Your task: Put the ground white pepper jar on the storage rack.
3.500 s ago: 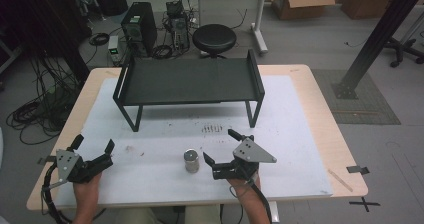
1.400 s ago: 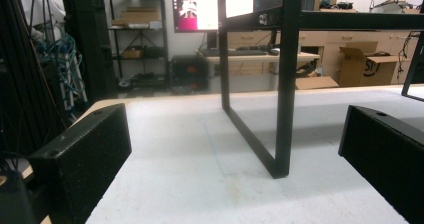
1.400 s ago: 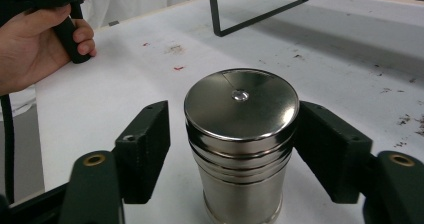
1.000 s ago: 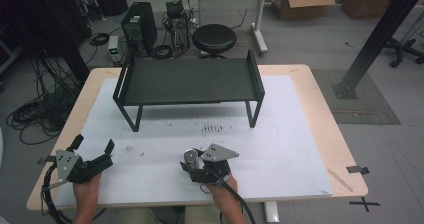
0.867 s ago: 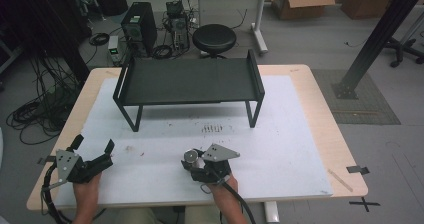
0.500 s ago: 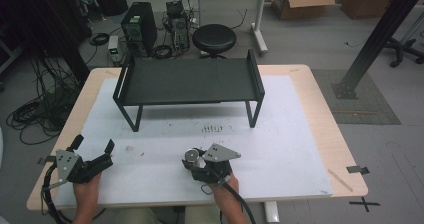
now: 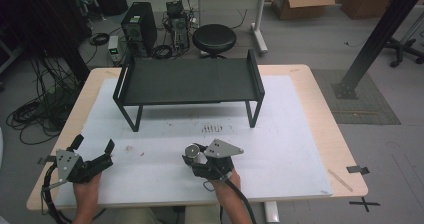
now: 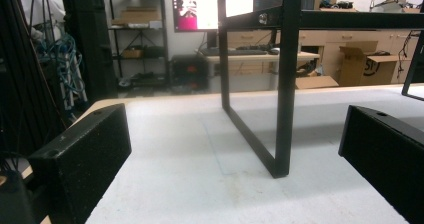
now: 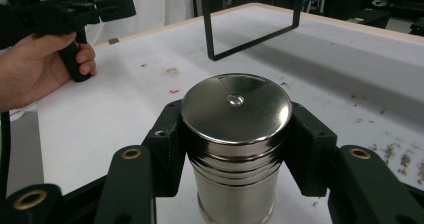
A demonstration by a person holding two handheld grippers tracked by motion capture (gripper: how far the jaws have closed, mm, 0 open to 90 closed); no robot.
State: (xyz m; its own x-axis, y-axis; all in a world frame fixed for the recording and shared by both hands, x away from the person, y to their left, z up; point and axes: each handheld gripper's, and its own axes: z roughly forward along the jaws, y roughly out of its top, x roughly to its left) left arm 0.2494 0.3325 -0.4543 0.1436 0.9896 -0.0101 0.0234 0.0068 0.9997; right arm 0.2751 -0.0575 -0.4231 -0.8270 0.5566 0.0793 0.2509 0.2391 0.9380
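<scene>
Right gripper (image 7: 192,157) clamped on metal canister (image 9: 235,149), pads pressing both sides (jaws just finished closing on it). Canister upright on white table cover (image 7: 280,149), near front edge, well in front of black shelf rack (image 7: 190,81). Left gripper (image 7: 95,156) off at front left corner, jaws wide apart, nothing between them, rack leg (image 8: 285,84) ahead.

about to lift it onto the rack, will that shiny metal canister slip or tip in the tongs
The metal canister looks polished, so it may slip. It is probably rigid and fairly heavy. The right tongs clamp both sides just below the lid, where ridges may help; upright, it seems unlikely to tip.
</scene>
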